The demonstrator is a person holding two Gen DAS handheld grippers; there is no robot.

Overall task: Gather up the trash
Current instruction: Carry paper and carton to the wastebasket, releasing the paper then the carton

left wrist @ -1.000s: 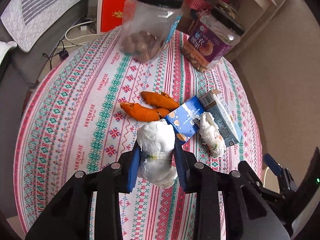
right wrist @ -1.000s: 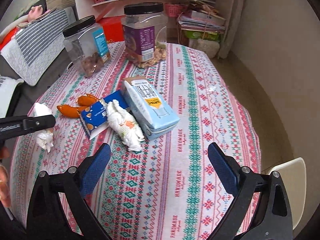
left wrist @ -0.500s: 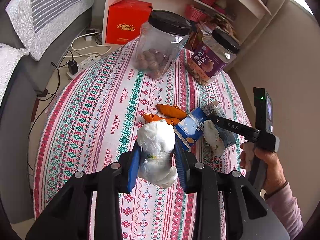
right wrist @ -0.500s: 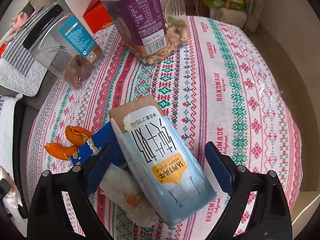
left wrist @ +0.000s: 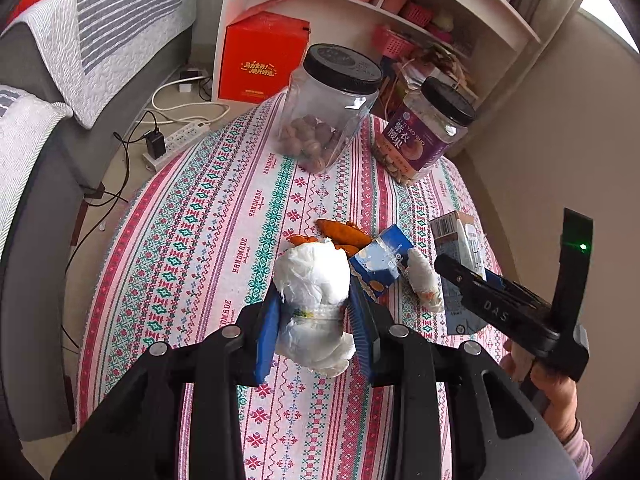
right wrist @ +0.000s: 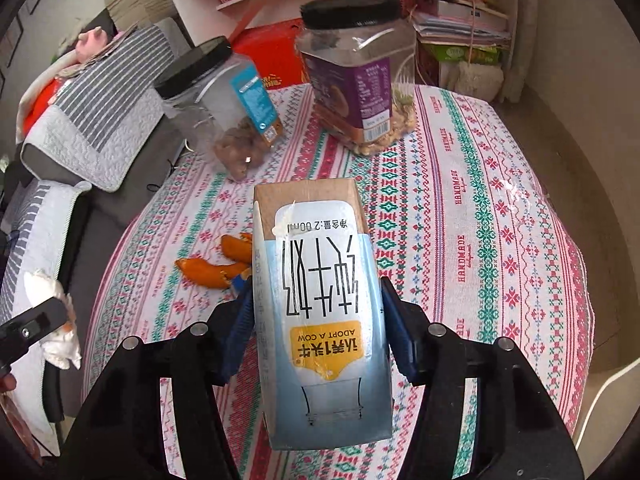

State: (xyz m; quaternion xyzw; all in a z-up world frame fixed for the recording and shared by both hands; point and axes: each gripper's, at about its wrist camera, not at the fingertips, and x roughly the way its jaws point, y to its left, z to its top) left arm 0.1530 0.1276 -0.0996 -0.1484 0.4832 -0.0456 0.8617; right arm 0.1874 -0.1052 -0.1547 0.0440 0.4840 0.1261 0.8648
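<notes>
Patterned tablecloth [left wrist: 208,240] before white shelves [left wrist: 400,12]; left gripper [left wrist: 312,320] clamps tissue wad [left wrist: 312,280], right gripper [right wrist: 316,320] milk carton [right wrist: 320,300].

Right claw [right wrist: 318,316] closed on a milk carton [right wrist: 320,304], blue pads on both its sides. Orange peels [right wrist: 216,266] left of the claw on the counter [right wrist: 480,240]. Two black-lidded jars [right wrist: 352,68] beyond. Left claw [right wrist: 36,320] at far left edge, clamping white tissue [right wrist: 52,312].
</notes>
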